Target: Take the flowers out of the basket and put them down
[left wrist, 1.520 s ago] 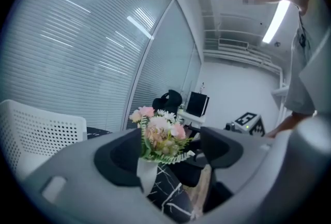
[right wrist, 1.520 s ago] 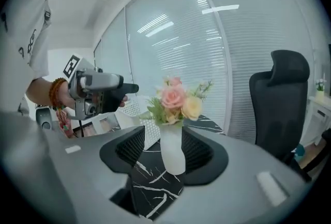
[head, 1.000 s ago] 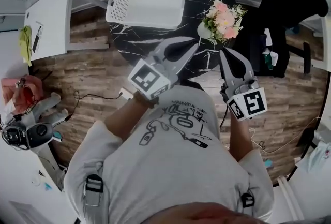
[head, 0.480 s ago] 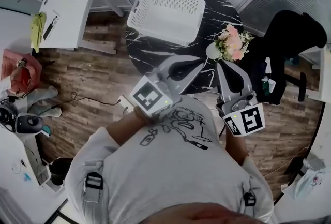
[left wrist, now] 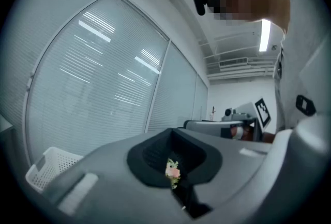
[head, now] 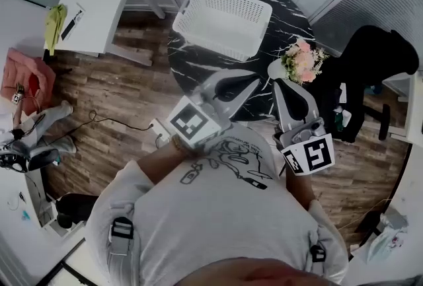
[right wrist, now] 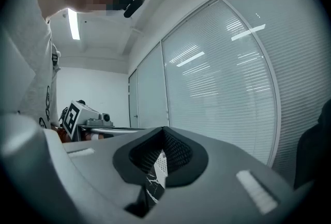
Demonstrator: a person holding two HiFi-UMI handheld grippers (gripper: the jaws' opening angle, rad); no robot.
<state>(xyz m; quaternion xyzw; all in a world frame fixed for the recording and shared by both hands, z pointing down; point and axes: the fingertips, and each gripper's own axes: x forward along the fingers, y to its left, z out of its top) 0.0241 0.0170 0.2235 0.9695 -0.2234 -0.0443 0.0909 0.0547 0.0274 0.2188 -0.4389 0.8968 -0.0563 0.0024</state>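
A white perforated basket [head: 228, 20] stands empty on the round black marble table [head: 198, 67]. The pink and cream flowers [head: 303, 61] lie on the table's right edge, outside the basket. My left gripper [head: 255, 76] is held over the table's near edge, shut and empty, pointing towards the flowers. My right gripper [head: 277, 82] hovers just below the flowers, also shut with nothing in it. In the left gripper view the flowers [left wrist: 172, 171] show as a small patch through the jaw notch, with the basket [left wrist: 49, 168] low at the left. The right gripper view shows a sliver of basket [right wrist: 162, 165].
A white desk [head: 99, 10] stands at the upper left. A black chair draped with dark cloth [head: 370, 67] stands right of the table, close to the flowers. A cable and a power strip [head: 155, 129] lie on the wooden floor. Blinds-covered glass walls close off the far side.
The head view has swung, so table, basket and flowers sit further right and lower in the picture. Both grippers stay shut by the table's near edge; the flowers have not moved on the table.
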